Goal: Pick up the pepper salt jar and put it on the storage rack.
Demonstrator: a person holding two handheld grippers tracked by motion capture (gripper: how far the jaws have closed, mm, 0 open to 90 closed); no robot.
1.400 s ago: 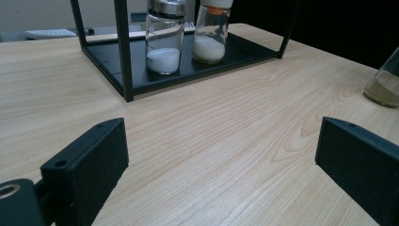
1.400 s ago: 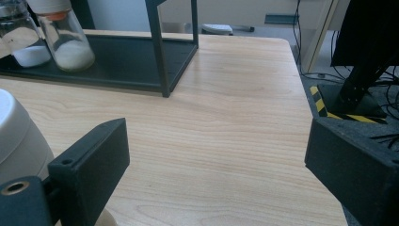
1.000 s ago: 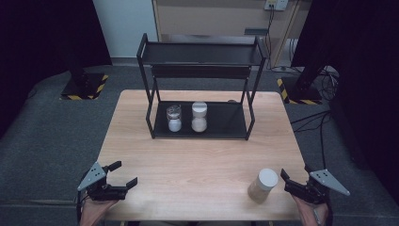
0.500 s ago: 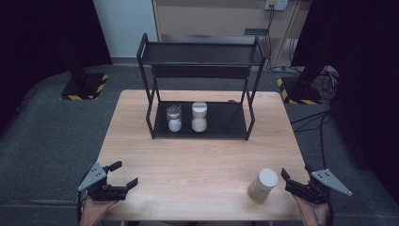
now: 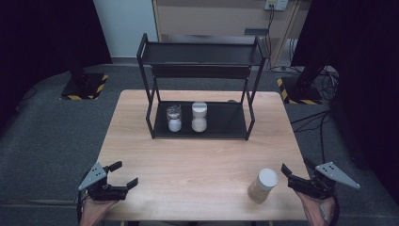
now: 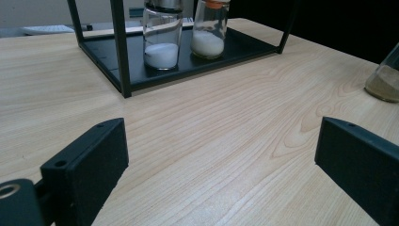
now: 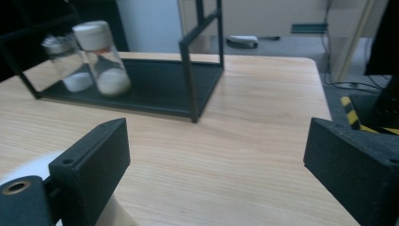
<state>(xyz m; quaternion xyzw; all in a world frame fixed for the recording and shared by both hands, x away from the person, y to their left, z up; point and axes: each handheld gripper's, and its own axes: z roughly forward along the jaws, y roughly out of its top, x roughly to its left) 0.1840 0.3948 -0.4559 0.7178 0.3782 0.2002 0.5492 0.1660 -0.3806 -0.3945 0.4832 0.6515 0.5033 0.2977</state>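
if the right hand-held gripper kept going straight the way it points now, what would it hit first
Most likely the loose jar with the white lid: in the high view the open right hand-held gripper points left at it across a small gap. Its own camera looks more toward the rack, so the exact line is uncertain.

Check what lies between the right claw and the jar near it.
Nothing: in the high view, bare table separates the right claw from the jar.

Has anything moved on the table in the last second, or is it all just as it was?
Nothing has visibly changed. Both tools, left and right, stay open at the near edge, holding nothing. The white-capped jar of tan powder stands near the right tool, and two jars remain on the black metal rack.
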